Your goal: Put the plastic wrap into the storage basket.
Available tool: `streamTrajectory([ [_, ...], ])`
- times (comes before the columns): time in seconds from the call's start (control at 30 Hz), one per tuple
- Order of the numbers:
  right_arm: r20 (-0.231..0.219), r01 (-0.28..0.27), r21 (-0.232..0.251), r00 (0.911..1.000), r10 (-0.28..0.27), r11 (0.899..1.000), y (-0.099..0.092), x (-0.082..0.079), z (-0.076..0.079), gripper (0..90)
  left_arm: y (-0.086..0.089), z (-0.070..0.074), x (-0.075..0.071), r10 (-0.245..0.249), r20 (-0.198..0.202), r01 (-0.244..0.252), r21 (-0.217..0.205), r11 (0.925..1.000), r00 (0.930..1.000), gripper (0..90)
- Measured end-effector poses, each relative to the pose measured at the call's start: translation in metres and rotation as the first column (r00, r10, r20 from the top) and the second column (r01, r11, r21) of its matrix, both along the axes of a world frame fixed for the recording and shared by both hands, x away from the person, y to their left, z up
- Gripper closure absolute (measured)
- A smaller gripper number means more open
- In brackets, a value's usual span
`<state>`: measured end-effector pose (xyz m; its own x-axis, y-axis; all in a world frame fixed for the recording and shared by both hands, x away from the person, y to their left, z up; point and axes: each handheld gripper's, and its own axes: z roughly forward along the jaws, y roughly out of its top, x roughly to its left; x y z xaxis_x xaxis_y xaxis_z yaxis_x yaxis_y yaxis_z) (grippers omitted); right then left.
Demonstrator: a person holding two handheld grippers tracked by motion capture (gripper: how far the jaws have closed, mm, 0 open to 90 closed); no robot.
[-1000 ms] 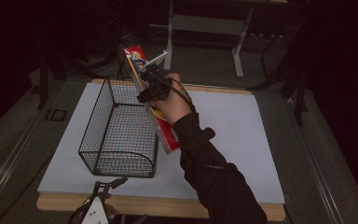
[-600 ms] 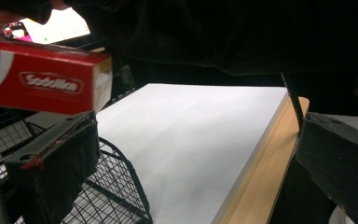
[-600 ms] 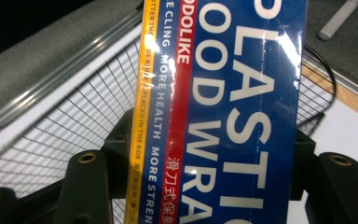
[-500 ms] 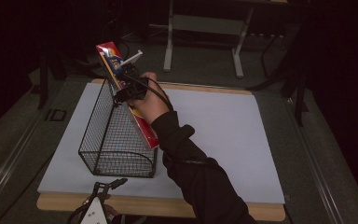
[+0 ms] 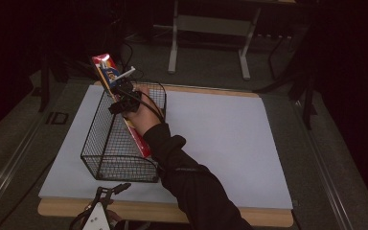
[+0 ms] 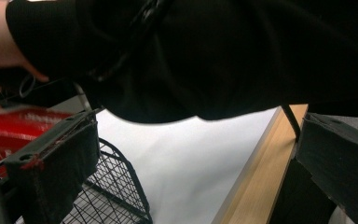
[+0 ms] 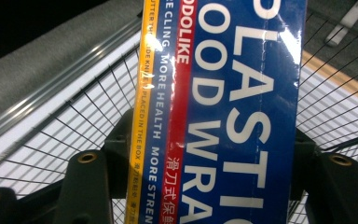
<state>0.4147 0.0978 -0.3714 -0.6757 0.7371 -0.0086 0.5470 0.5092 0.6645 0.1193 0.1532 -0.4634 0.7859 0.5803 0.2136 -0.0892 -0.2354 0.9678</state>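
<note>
A long plastic food wrap box (image 5: 109,74), blue, red and yellow, is tilted over a black wire basket (image 5: 105,143). Its top end leans to the far left and its low end lies by the basket's right wall; whether it is inside I cannot tell. My right gripper (image 5: 122,96) is shut on the box's middle. The right gripper view has the box (image 7: 242,93) between both jaws of the right gripper (image 7: 214,177), with basket mesh (image 7: 65,126) behind. My left gripper (image 5: 109,192) rests at the table's front edge. Seen from its own view, the left gripper (image 6: 191,158) is open around nothing.
The basket stands on a white sheet (image 5: 220,139) covering a wooden table (image 5: 211,213). A dark sleeve (image 6: 205,56) crosses above the left gripper. A metal stand (image 5: 211,28) is on the floor behind the table.
My right hand has carried the box left and down, from beside the basket's right wall to over the basket. The left gripper has stayed put.
</note>
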Motion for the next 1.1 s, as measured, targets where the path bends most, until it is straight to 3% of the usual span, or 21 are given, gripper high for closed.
streamTrajectory([
  [0.17, -0.019, 0.016, -0.006, 0.9997, -0.016, 1.000, 0.003, 0.000, -0.011, 39.4, 0.000, 0.000, 0.000, -0.002, -0.002, 0.002, 0.001, 1.0000, 1.0000, 0.1],
  [0.2, -0.026, 0.022, -0.005, 0.9994, -0.022, 1.000, 0.004, 0.000, -0.020, 39.4, 0.000, 0.000, 0.001, -0.003, -0.005, 0.003, 0.002, 1.0000, 1.0000, 0.0],
  [0.6, -0.011, 0.039, 0.030, 0.9992, -0.039, 0.999, 0.003, -0.001, -0.047, 39.4, -0.001, -0.001, 0.000, -0.004, 0.001, 0.004, 0.012, 0.9999, 1.0000, 0.1],
  [0.87, -0.012, 0.051, 0.010, 0.9986, -0.051, 0.999, 0.000, -0.004, -0.059, 39.2, -0.002, -0.001, 0.000, -0.006, 0.001, 0.006, 0.018, 0.9998, 1.0000, 0.1],
  [0.97, -0.046, 0.057, 0.000, 0.9973, -0.057, 0.998, -0.002, -0.004, -0.065, 39.1, -0.002, -0.001, 0.000, -0.005, -0.001, 0.005, 0.016, 0.9999, 1.0000, 0.1],
  [1.1, -0.057, 0.065, -0.007, 0.9962, -0.066, 0.998, -0.007, -0.003, -0.073, 39.2, -0.002, -0.001, 0.000, -0.005, -0.001, 0.005, 0.014, 0.9999, 1.0000, 0.0],
])
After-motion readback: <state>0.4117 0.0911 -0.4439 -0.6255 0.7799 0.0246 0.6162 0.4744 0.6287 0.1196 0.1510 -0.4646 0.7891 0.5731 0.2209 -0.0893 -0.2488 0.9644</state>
